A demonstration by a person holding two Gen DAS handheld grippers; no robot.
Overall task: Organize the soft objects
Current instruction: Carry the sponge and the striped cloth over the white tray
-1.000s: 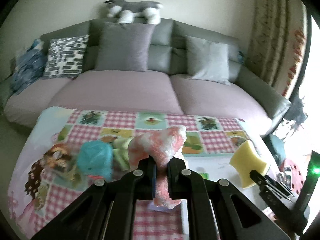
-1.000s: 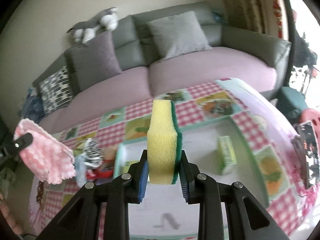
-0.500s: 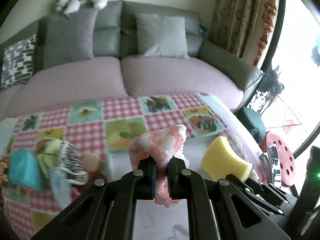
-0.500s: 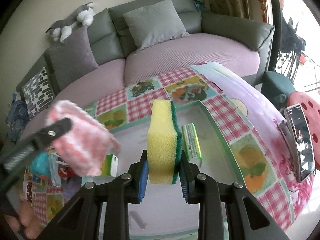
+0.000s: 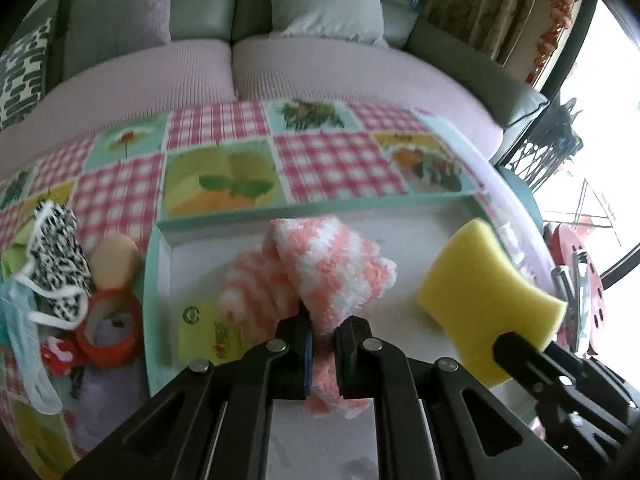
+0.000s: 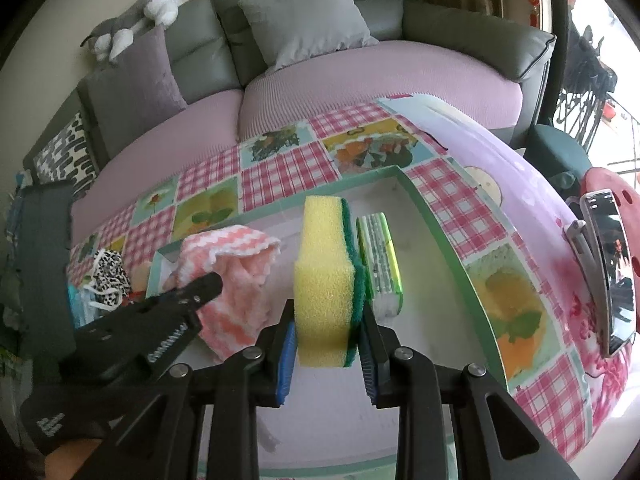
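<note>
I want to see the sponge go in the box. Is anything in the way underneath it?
Nothing visible blocks it. The yellow-and-green sponge, clamped in the right gripper, hangs over bare white floor of the tray. A green packet lies just right of it, and the pink striped sock hangs to its left.

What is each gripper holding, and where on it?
Left gripper: pink-and-white fuzzy cloth, pinched near its lower end. Right gripper: yellow-green sponge, squeezed across its faces.

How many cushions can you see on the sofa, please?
3: a light grey cushion in the middle of the backrest, a purple-grey cushion to its left, and a patterned black-and-white cushion at the far left. Others may be out of frame.
</note>
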